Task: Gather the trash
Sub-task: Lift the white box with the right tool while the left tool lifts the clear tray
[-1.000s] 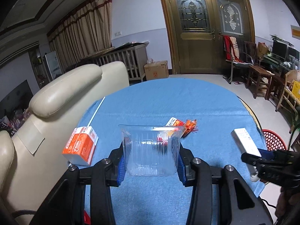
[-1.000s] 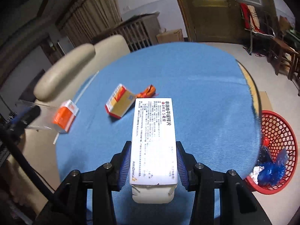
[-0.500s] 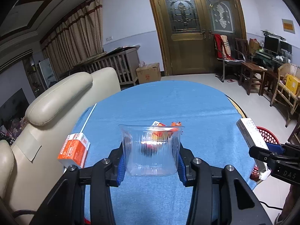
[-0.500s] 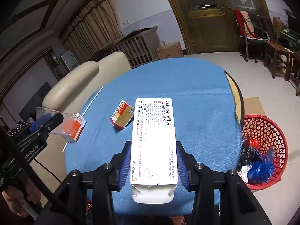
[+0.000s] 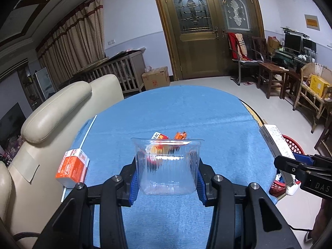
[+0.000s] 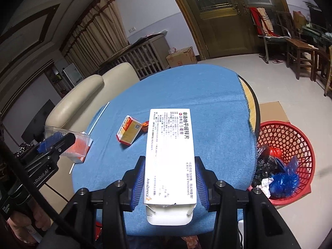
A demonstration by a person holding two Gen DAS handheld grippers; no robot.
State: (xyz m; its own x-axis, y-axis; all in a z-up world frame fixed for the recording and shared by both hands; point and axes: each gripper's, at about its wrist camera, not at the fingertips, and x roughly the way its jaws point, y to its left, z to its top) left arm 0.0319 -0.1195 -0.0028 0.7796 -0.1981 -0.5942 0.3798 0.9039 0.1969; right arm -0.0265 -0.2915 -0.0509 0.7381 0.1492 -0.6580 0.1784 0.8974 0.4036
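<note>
A living room with a cream sofa (image 6: 83, 95) and a carved wooden door surrounds a round table (image 6: 186, 87) spread with blue cloth, seen from over its near edge. Nearest, the right tongs (image 6: 170, 178) are clenched on a long white medicine box (image 6: 169, 149), its long axis running straight out along the fingers. The left tongs (image 5: 167, 176) grasp a clear plastic tub (image 5: 167, 166) by its ribbed sides, open mouth up. The relation that matters, as I judge it, is the red basket (image 6: 290, 141): it stands on the floor just past the table's right edge, right of and below the white box, already holding dark and blue bags. The right hand is the nearer, so its box looks due to swing rightward and drop first; the tub has the whole table width to cross. Farther out on the cloth lie an orange carton (image 5: 71, 168) at the left edge, a small yellow-and-red box (image 6: 128, 132) and an orange wrapper (image 6: 145, 125) touching it.
</note>
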